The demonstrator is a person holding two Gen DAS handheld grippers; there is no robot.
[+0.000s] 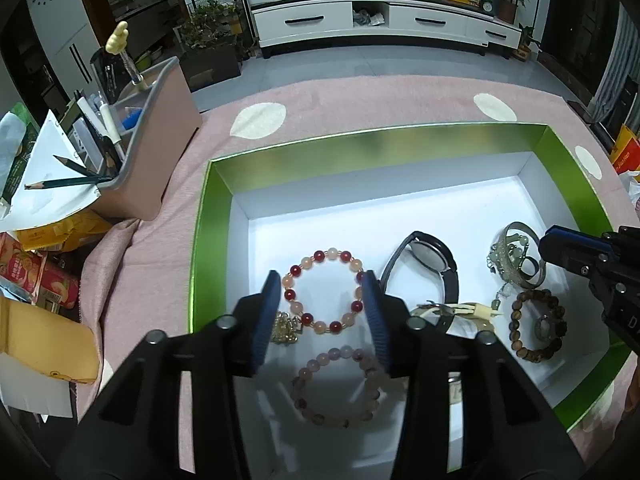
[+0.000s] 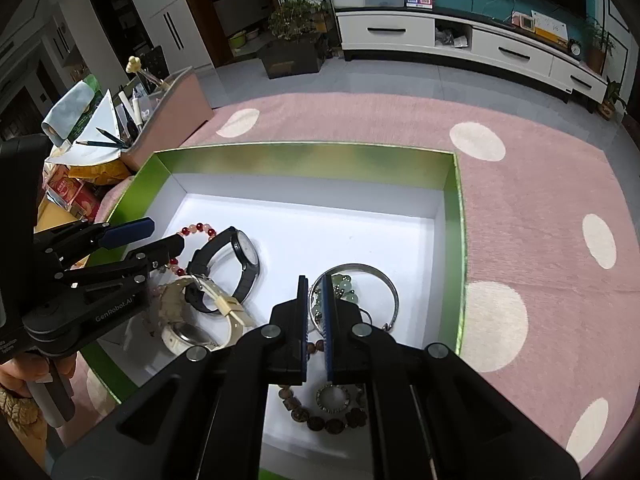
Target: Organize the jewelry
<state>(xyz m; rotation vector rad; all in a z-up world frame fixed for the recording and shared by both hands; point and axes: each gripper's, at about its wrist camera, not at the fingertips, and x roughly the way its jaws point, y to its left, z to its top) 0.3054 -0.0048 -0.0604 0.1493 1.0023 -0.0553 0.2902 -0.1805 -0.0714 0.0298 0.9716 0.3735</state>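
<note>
A green box (image 1: 200, 248) with a white floor holds the jewelry. My left gripper (image 1: 322, 280) is open, its fingers either side of a red and pink bead bracelet (image 1: 316, 258); a pale pink bracelet (image 1: 336, 390) lies nearer. A black watch (image 1: 432, 264), a cream watch (image 2: 192, 332), a silver bangle (image 2: 372, 280) with green beads (image 2: 344, 288) and a brown bead bracelet (image 1: 536, 326) lie to the right. My right gripper (image 2: 316, 284) is nearly shut with a narrow gap, over the bangle's left rim; whether it grips it I cannot tell.
The box sits on a pink cloth with white dots (image 2: 540, 184). A pink organizer with pencils and pens (image 1: 160, 136) stands at the left, beside snack packets (image 1: 36, 272) and papers. A TV cabinet (image 1: 360, 20) is far behind.
</note>
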